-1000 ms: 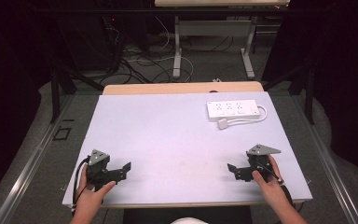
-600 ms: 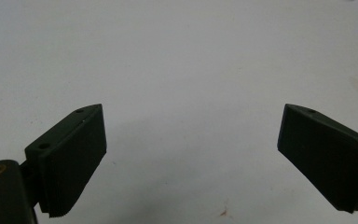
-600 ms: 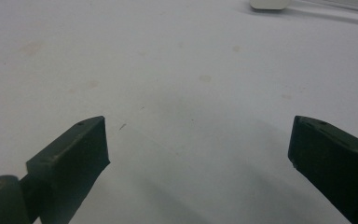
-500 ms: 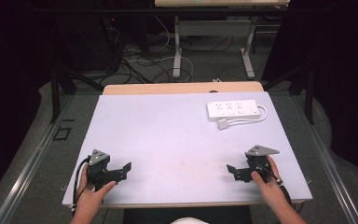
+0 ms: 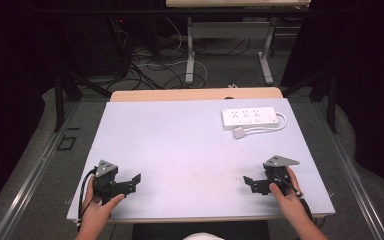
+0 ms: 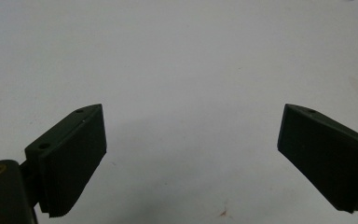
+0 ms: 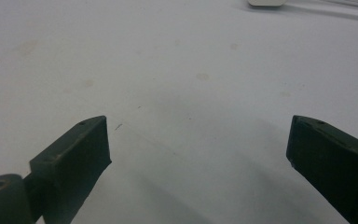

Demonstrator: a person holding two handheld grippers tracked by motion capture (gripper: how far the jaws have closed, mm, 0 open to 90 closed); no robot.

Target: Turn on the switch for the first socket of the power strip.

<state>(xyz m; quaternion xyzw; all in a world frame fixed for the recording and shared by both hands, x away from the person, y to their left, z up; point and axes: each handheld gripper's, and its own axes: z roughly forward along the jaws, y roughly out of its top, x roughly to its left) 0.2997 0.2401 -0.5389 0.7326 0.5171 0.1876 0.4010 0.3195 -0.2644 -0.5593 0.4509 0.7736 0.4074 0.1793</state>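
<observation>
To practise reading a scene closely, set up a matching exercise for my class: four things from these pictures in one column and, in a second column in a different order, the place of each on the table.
Things
1. power strip
2. plug
3. left gripper
4. right gripper

Places
A. near right corner of the table, jaws wide open
B. far right part of the table, lying flat
C. near left corner, jaws wide open
D. just in front of the strip, at the end of its looped white cable

Pairs: 1-B, 2-D, 3-C, 4-A
</observation>
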